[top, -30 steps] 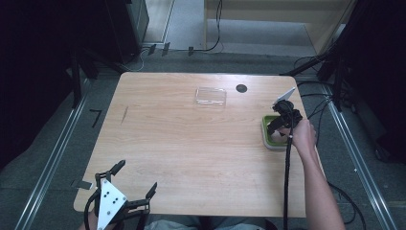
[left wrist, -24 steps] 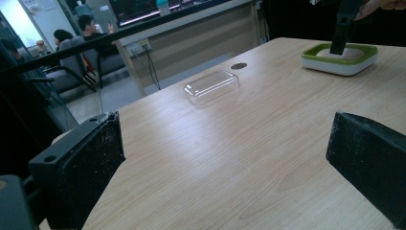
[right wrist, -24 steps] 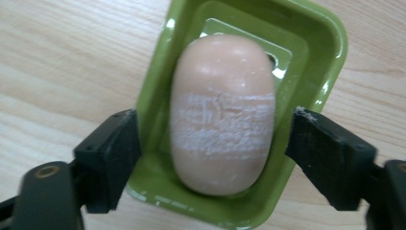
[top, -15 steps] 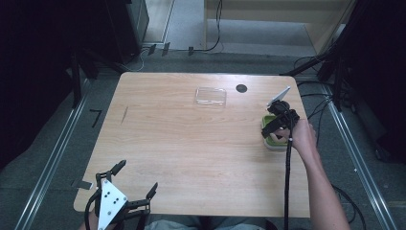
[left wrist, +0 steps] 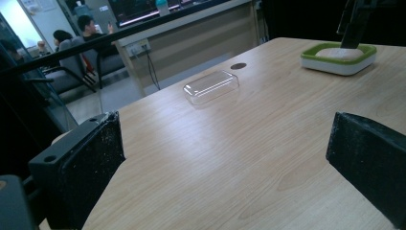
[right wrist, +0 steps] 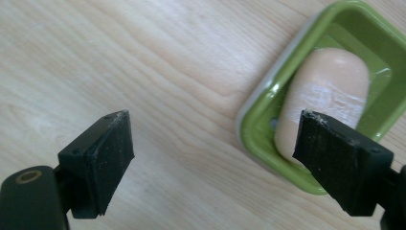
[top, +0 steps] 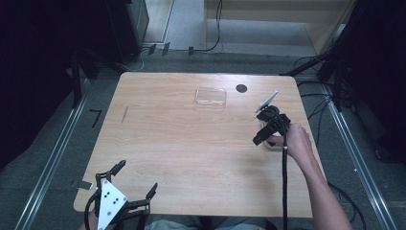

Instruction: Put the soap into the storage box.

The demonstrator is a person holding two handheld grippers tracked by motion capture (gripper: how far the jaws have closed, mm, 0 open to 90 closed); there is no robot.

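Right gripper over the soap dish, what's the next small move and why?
Probably shift the right gripper sideways toward the soap before lowering. Its jaws are open, but one sits over bare table and the other over the green dish edge, so the bar isn't centered between them.

one soap point(right wrist: 325, 98), one dish point(right wrist: 268, 103), one lid point(top: 210, 96).
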